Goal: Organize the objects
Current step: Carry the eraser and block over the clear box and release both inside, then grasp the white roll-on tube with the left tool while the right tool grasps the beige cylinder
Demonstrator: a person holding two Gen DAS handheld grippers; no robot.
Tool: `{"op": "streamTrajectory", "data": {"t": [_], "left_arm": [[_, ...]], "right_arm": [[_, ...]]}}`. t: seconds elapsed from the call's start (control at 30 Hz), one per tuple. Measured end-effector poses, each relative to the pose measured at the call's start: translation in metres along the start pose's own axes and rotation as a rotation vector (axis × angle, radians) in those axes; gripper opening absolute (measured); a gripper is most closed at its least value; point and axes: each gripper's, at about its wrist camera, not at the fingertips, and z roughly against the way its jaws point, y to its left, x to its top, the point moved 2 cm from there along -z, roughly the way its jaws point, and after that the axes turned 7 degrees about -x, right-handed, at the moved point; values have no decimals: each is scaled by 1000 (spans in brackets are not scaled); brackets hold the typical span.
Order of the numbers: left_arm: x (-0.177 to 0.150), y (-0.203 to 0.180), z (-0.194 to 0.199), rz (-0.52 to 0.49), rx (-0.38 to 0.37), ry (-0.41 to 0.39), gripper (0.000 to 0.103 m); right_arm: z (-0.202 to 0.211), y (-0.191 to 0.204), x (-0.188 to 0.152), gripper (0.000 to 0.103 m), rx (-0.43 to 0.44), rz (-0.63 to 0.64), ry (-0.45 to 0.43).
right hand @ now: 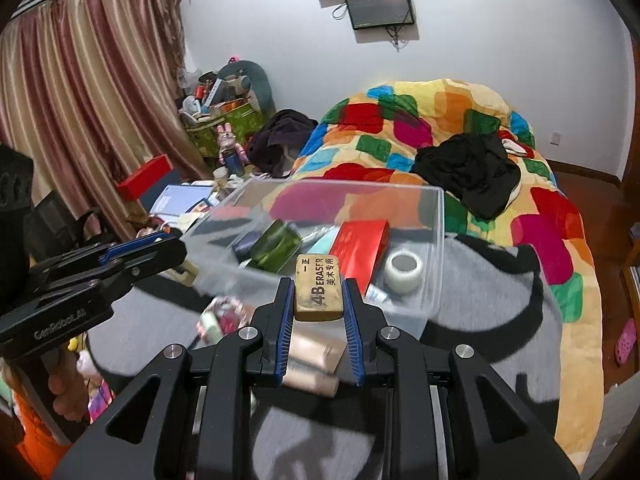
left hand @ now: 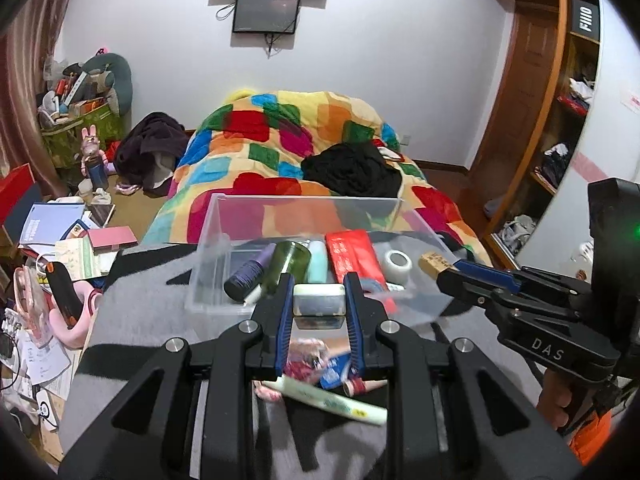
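Note:
A clear plastic bin [left hand: 216, 240] [right hand: 434, 240] stands on a grey blanket and holds a green bottle [left hand: 286, 262], a purple tube [left hand: 248, 272], a red box [left hand: 352, 256] [right hand: 360, 250] and a tape roll [left hand: 398, 265] [right hand: 404, 268]. My left gripper [left hand: 319, 300] is shut on a small pale-green case [left hand: 319, 299] just above the bin's near edge. My right gripper [right hand: 318, 298] is shut on a tan 4B eraser [right hand: 318, 286] in front of the bin; the eraser also shows in the left wrist view [left hand: 434, 263].
Loose items lie on the grey blanket [left hand: 140, 320] below the grippers: a pale tube [left hand: 332, 400], small packets [left hand: 308, 356], beige tubes [right hand: 316, 360]. A colourful quilt [left hand: 280, 140] with black clothing [left hand: 352, 168] lies behind the bin. Clutter covers the floor at left [left hand: 60, 240].

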Motion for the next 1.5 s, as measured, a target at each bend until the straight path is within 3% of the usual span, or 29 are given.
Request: {"op": "streamTrajectory", "data": {"t": [0.27,0.57,0.9,1.0,1.1,1.33,1.4,1.5], "left_arm": [[17,19,-37,65,-5,29,24],[3,19,-71,57,-3,118,24],[-2,18,-46,41,-19,97,26],[-10,16,-37,32,-4,96,32],[-21,10,-29,19,26,92,46],[-59,-3,-42,18,62,167,55],[-70,-4,-51,27,107,196,55],[-81,-9,-49,-26,205,177,57]], "right_arm": [[-35,-6,12,22,-39,-28,62],[-56,-6,11,22,-51,-9,115],[-33,1,5,28,-31,36,79],[-25,6,-1,29,-13,57,74],[-16,9,-10,35,-14,89,65],[-5,8,-40,36,5,111,105],[-6,9,-48,36,-1,125,119],[-9,9,-59,40,-3,133,143]]}}
